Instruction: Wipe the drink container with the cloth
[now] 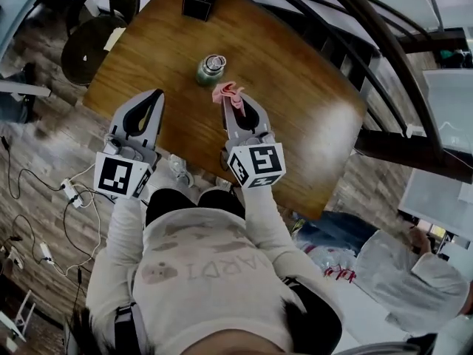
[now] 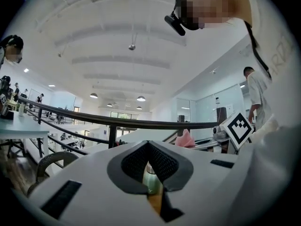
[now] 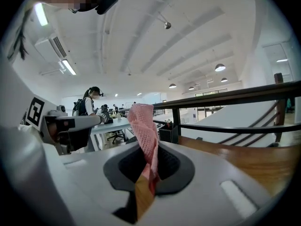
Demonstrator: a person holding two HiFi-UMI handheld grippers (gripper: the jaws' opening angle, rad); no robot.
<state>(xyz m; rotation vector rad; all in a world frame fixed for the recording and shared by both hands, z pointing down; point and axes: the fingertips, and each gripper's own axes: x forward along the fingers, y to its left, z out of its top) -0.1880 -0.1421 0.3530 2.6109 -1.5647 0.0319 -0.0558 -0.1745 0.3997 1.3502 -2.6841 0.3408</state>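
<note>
Right gripper [image 1: 236, 103] clamps the cloth [image 1: 226, 90]; left gripper [image 1: 157, 95] is closed, empty. The unsteadied bottle [image 1: 211, 69] may tip when wiped.

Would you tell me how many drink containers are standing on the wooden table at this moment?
1. The green drink container stands near the middle of the table, right beside the pink cloth held in the right claw. No other is visible.

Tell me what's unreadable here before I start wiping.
- Drink container: any stains are too small in the head view. In the left gripper view, the left gripper's shut pads hide all but a sliver.
- Cloth: its lower end is hidden inside the right gripper.
- Black box: cut by head view's top edge.
</note>
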